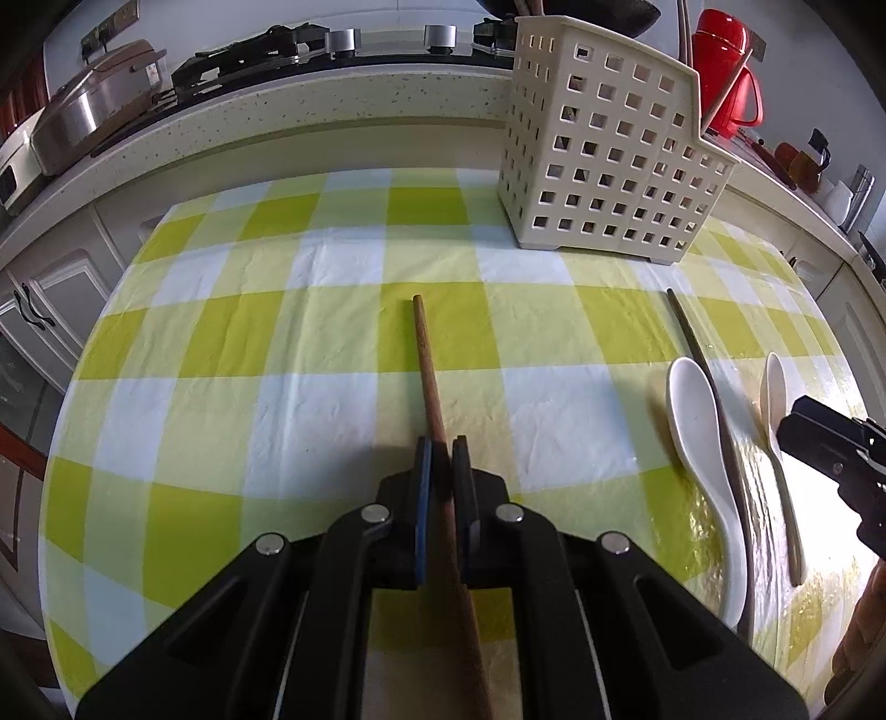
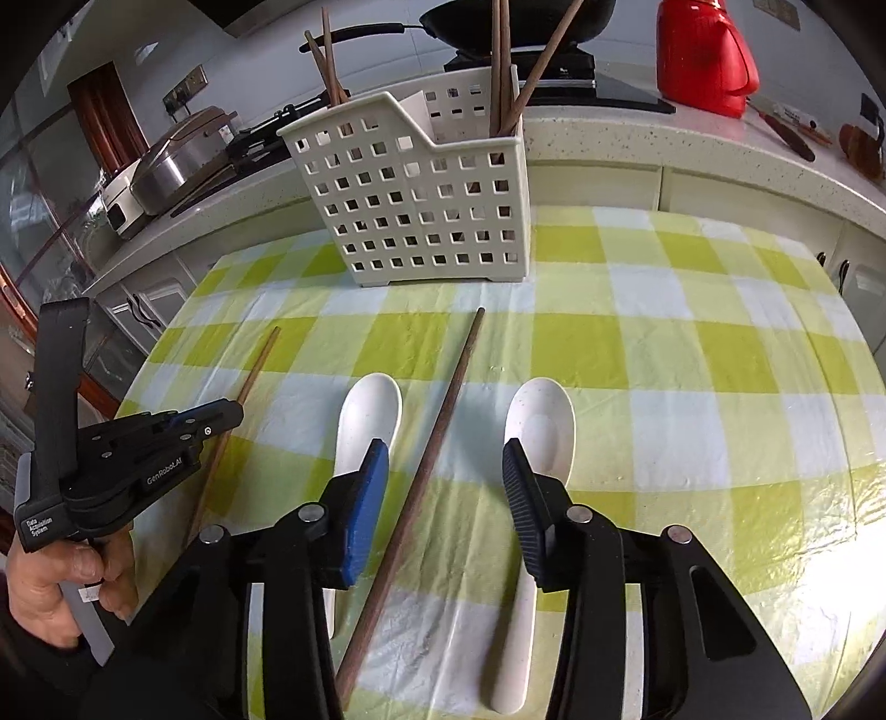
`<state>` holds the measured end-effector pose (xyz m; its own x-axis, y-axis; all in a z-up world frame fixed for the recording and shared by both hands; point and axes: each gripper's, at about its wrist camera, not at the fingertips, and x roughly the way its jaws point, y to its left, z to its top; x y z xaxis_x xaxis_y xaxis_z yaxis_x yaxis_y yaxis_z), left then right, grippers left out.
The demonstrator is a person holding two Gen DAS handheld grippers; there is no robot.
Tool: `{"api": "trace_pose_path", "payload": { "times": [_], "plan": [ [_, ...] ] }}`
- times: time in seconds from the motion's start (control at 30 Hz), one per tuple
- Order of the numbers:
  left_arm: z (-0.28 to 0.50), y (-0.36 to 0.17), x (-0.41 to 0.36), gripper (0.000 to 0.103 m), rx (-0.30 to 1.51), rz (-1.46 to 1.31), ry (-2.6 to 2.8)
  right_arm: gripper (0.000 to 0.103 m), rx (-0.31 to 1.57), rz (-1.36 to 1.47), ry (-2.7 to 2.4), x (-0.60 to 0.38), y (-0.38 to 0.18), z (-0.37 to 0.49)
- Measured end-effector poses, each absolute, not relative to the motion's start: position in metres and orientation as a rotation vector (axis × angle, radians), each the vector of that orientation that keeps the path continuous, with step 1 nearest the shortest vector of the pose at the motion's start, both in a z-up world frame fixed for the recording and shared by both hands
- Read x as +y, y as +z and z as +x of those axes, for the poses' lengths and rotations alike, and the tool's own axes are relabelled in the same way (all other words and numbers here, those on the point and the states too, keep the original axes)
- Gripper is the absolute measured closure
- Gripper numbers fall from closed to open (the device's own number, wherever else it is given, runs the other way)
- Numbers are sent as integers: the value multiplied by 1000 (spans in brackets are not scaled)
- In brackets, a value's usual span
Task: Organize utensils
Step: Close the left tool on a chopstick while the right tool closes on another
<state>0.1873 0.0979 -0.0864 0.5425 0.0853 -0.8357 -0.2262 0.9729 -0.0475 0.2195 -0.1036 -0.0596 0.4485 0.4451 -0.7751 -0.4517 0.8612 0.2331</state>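
Observation:
My left gripper (image 1: 443,448) is shut on a light brown chopstick (image 1: 429,365) that lies on the checked tablecloth; it also shows in the right wrist view (image 2: 235,412) with that chopstick (image 2: 260,360). My right gripper (image 2: 446,465) is open and empty above a dark chopstick (image 2: 443,410), which lies between two white spoons (image 2: 368,421) (image 2: 540,426). The cream perforated utensil basket (image 2: 421,210) stands at the back and holds several chopsticks (image 2: 501,66). In the left wrist view the basket (image 1: 609,149), the dark chopstick (image 1: 692,338) and the spoons (image 1: 698,432) (image 1: 775,399) are to the right.
The yellow-and-white checked tablecloth (image 2: 692,354) covers the table. Behind it runs a kitchen counter with a red kettle (image 2: 703,55), a stove with a black pan (image 2: 470,22) and a metal cooker (image 2: 177,160). Cabinet doors (image 1: 50,299) are at the left.

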Motion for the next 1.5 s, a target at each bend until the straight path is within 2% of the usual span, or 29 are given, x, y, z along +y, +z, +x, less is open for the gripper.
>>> {"api": "trace_pose_path", "payload": {
  "times": [0.33, 1.17, 1.5],
  "plan": [
    [181, -87, 103, 93, 961, -138, 175, 73, 1029, -8, 533, -90, -71, 231],
    [172, -89, 107, 90, 936, -108, 178, 75, 1029, -207, 364, -57, -81, 232],
    [175, -89, 98, 86, 953, -69, 216, 82, 999, -212, 381, -54, -82, 226]
  ]
}}
